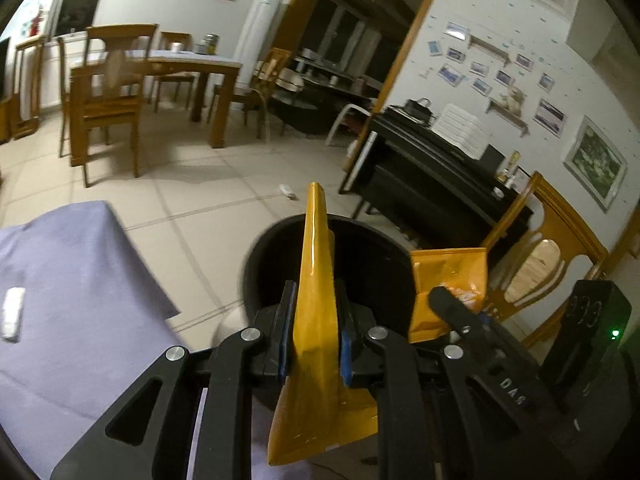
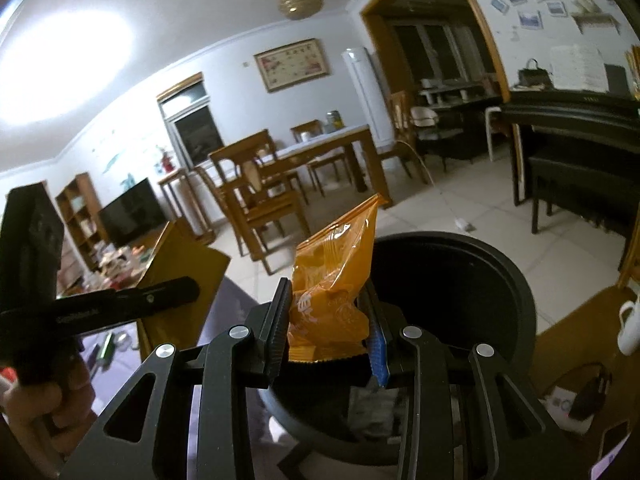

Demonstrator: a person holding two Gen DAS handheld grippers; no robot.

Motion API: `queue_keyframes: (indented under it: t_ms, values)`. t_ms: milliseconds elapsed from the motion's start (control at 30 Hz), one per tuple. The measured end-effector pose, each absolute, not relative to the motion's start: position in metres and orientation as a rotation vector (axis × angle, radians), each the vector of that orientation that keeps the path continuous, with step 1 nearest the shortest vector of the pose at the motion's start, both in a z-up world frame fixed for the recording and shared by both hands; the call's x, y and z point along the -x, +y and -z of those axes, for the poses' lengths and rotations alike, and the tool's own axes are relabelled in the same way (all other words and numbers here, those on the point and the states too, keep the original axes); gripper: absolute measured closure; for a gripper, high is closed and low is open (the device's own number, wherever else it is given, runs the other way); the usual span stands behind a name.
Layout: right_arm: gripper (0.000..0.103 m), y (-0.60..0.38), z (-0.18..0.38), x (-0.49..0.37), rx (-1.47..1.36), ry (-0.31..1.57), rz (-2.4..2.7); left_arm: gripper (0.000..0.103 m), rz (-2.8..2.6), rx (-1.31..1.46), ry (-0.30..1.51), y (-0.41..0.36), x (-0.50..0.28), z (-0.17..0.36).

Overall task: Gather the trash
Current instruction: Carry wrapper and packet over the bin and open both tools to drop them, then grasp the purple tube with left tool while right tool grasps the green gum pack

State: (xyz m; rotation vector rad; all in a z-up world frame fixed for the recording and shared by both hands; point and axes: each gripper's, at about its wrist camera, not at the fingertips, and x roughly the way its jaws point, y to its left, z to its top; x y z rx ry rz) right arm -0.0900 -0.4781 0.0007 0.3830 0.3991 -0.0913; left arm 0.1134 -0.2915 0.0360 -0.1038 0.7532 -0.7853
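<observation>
My left gripper (image 1: 314, 332) is shut on a flat yellow packet (image 1: 316, 264), held edge-on above the black trash bin (image 1: 264, 264). In the left wrist view the right gripper (image 1: 460, 308) shows at the right, holding an orange snack bag (image 1: 448, 280) beside the bin. My right gripper (image 2: 330, 320) is shut on that crinkled orange snack bag (image 2: 336, 268), just over the near rim of the black bin (image 2: 500, 276). The left gripper (image 2: 172, 292) and its yellow packet (image 2: 180, 280) appear at the left of the right wrist view.
A purple-clothed table (image 1: 72, 280) carries a small white wrapper (image 1: 12, 312). Wooden dining table and chairs (image 1: 112, 92) stand across the tiled floor. A black piano (image 1: 432, 184) and a wooden chair (image 1: 548, 256) are to the right. A white scrap (image 1: 288, 192) lies on the floor.
</observation>
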Motion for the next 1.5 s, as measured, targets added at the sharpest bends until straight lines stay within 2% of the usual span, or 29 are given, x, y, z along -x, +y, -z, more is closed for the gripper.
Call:
queue_keyframes:
  t_ms: [500, 533, 567, 600, 633, 667, 700, 733, 1033, 1133, 1300, 1433, 1467, 1500]
  values:
    - [0.068, -0.507, 0.033, 0.068, -0.432, 0.432, 0.159, 0.083, 0.852, 0.036, 0.779, -0.359, -0.135, -0.015]
    - [0.066, -0.507, 0.033, 0.066, -0.435, 0.437, 0.157, 0.081, 0.847, 0.028, 0.781, -0.362, -0.137, -0.014]
    - [0.059, -0.508, 0.034, 0.064, -0.441, 0.447, 0.152, 0.081, 0.838, 0.014, 0.785, -0.363, -0.140, -0.014]
    - [0.052, -0.510, 0.035, 0.064, -0.445, 0.450, 0.148, 0.075, 0.829, 0.003, 0.789, -0.363, -0.141, -0.013]
    - [0.049, -0.508, 0.033, 0.064, -0.445, 0.447, 0.150, 0.054, 0.822, -0.004, 0.794, -0.362, -0.141, -0.013]
    - [0.041, -0.509, 0.033, 0.064, -0.444, 0.443, 0.155, 0.041, 0.817, -0.001, 0.790, -0.359, -0.140, -0.015]
    - [0.035, -0.509, 0.033, 0.064, -0.446, 0.441, 0.156, 0.021, 0.811, 0.007, 0.770, -0.352, -0.138, -0.017]
    - [0.034, -0.510, 0.033, 0.065, -0.455, 0.436, 0.158, 0.017, 0.803, 0.012, 0.744, -0.349, -0.135, -0.020]
    - [0.033, -0.485, 0.035, 0.062, -0.446, 0.459, 0.100, 0.017, 0.769, 0.014, 0.720, -0.306, -0.120, -0.040]
    - [0.030, -0.465, 0.030, 0.055, -0.429, 0.467, 0.055, 0.017, 0.720, 0.027, 0.727, -0.278, -0.114, -0.042]
    - [0.030, -0.418, 0.019, 0.039, -0.363, 0.495, -0.057, 0.017, 0.569, 0.067, 0.788, -0.203, -0.118, -0.038]
    - [0.030, -0.363, 0.006, 0.021, -0.289, 0.523, -0.180, 0.019, 0.385, 0.093, 0.805, -0.115, -0.117, -0.032]
    - [0.030, -0.350, 0.002, 0.018, -0.277, 0.529, -0.206, 0.021, 0.351, 0.092, 0.803, -0.098, -0.116, -0.031]
    - [0.034, -0.338, -0.001, 0.014, -0.266, 0.534, -0.232, 0.033, 0.313, 0.087, 0.804, -0.078, -0.116, -0.029]
